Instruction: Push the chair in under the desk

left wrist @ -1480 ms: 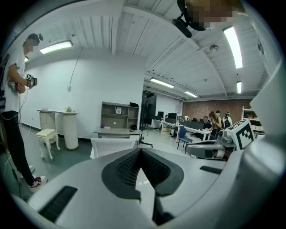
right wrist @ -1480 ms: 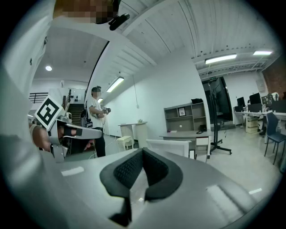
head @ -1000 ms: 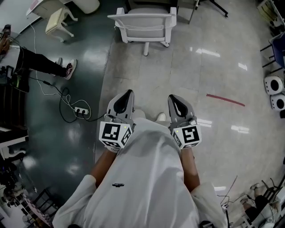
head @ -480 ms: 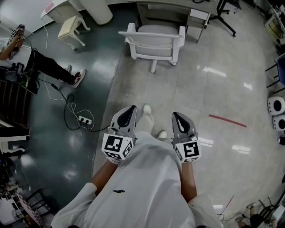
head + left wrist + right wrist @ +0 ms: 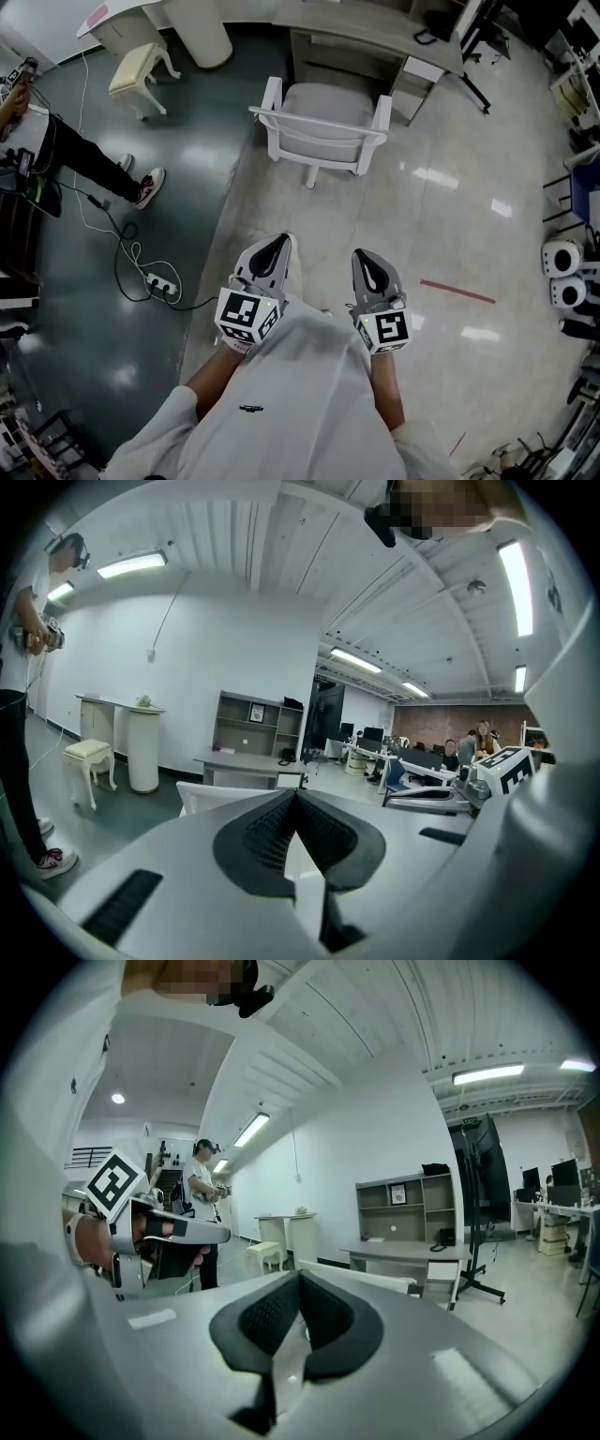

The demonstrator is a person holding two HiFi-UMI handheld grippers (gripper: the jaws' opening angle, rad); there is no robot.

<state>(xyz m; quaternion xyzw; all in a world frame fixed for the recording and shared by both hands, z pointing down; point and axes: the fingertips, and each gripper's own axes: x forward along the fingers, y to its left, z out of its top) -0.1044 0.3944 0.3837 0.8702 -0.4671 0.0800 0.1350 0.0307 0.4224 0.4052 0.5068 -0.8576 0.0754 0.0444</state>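
While my left tool (image 5: 277,242) and right tool (image 5: 363,257) are clenched empty, the chair (image 5: 323,133) stands well ahead. Tabletop (image 5: 375,30) is just beyond it.

White chair (image 5: 323,131) w/ armrests & grey seat stands upright on a centre post, well ahead of left claw (image 5: 278,241) & right claw (image 5: 365,257), backrest twd them. Grey desk (image 5: 375,36) sits just beyond the chair. Seat is mostly out in front, not tucked under.

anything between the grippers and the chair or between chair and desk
Nothing visible. Only bare floor separates the left gripper and right gripper from the chair, and the space between it and the desk looks clear.
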